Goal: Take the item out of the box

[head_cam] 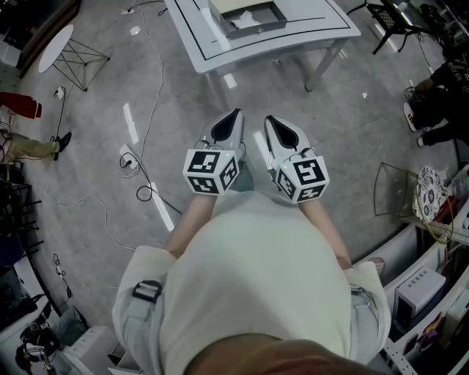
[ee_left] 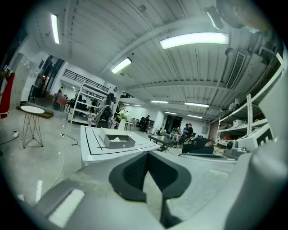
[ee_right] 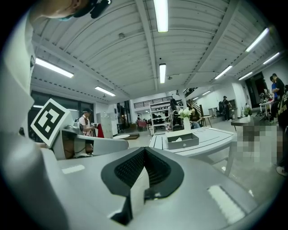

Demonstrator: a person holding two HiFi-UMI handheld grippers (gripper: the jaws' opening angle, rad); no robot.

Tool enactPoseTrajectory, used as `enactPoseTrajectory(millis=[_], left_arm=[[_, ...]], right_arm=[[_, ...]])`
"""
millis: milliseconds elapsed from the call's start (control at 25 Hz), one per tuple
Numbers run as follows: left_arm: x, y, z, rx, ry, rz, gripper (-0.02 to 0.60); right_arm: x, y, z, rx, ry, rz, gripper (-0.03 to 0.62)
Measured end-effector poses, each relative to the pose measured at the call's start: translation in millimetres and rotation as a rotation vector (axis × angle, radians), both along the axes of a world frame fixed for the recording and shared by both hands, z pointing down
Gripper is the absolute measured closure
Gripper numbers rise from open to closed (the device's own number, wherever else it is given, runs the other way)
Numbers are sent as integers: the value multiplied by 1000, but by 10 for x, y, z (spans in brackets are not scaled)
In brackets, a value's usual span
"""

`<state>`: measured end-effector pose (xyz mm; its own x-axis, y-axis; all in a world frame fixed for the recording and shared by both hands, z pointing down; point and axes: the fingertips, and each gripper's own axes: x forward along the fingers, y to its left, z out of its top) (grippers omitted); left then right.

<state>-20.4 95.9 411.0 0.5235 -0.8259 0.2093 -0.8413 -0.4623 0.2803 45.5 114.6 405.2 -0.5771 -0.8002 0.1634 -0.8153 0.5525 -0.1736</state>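
- Head view: the white table [head_cam: 293, 38] stands at the top of the picture, and the open grey box [head_cam: 253, 17] sits on it with a pale item [head_cam: 248, 20] inside. The left gripper [head_cam: 234, 114] and right gripper [head_cam: 270, 119] are side by side in front of the person's body, well short of the table's near edge and pointing towards it.
- Left gripper view: the left gripper [ee_left: 147, 153] has its jaws pressed together with nothing between them. The table [ee_left: 92, 150] is beyond the tips, a little left, with the box [ee_left: 119, 141] on it.
- Right gripper view: the right gripper [ee_right: 144, 151] is likewise closed and empty. The table [ee_right: 211, 140] lies ahead to the right, with the box [ee_right: 182, 141] and item [ee_right: 178, 139] on it.
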Motion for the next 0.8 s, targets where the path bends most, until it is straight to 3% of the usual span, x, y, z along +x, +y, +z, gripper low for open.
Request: enactPoseTrajectory(millis=[800], left_arm=[[-379, -1544, -69, -21, 6, 61, 581]], right_arm=[[-373, -1508, -174, 16, 20, 45, 595]])
